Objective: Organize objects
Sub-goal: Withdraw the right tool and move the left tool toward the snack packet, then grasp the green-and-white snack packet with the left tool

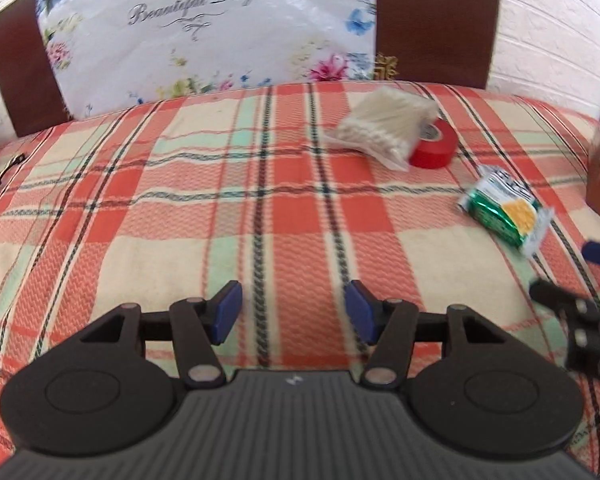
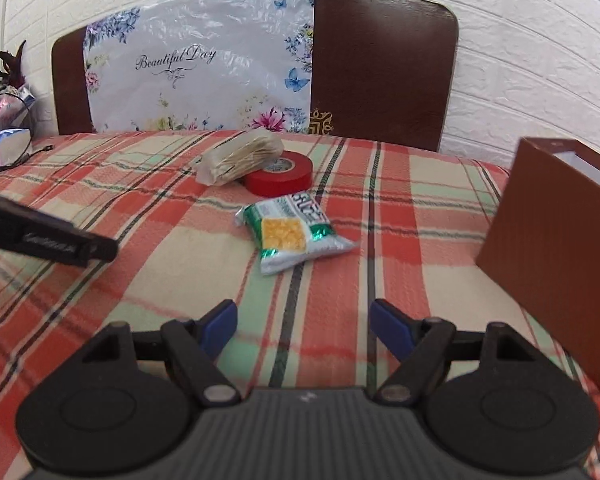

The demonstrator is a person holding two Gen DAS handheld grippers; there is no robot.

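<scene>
A: White brick-pattern wall (image 2: 520, 60) at the back, a brown headboard (image 2: 380, 64) against it with a floral plastic sheet (image 2: 204, 64) reading "Beautiful Day" draped over its left part. In front lies a bed covered by a plaid blanket (image 2: 160, 248) in orange, cream and pale green

B: And the things to organize?

A: Three of them on the blanket. A clear bag of cotton swabs (image 2: 240, 156) lies near the headboard, leaning on a red tape roll (image 2: 280, 178) that lies flat just beside it. Nearer the cameras, close to the tape but apart from it, a green and white snack packet (image 2: 296, 232) lies flat. A brown box (image 2: 556, 240) stands at the right edge of the right wrist view, well apart from the packet

B: The grippers?

A: The left gripper (image 1: 292, 310) hovers over bare blanket, jaws about half apart with nothing between them; the swabs (image 1: 384, 128), the tape (image 1: 436, 146) and the packet (image 1: 504, 210) all lie ahead and to its right. The right gripper (image 2: 303, 326) has its jaws wide, also empty, and the packet lies straight ahead of them, not touched

B: Do they see each other?

A: Yes, the left gripper's black body enters the right wrist view from the left
</scene>
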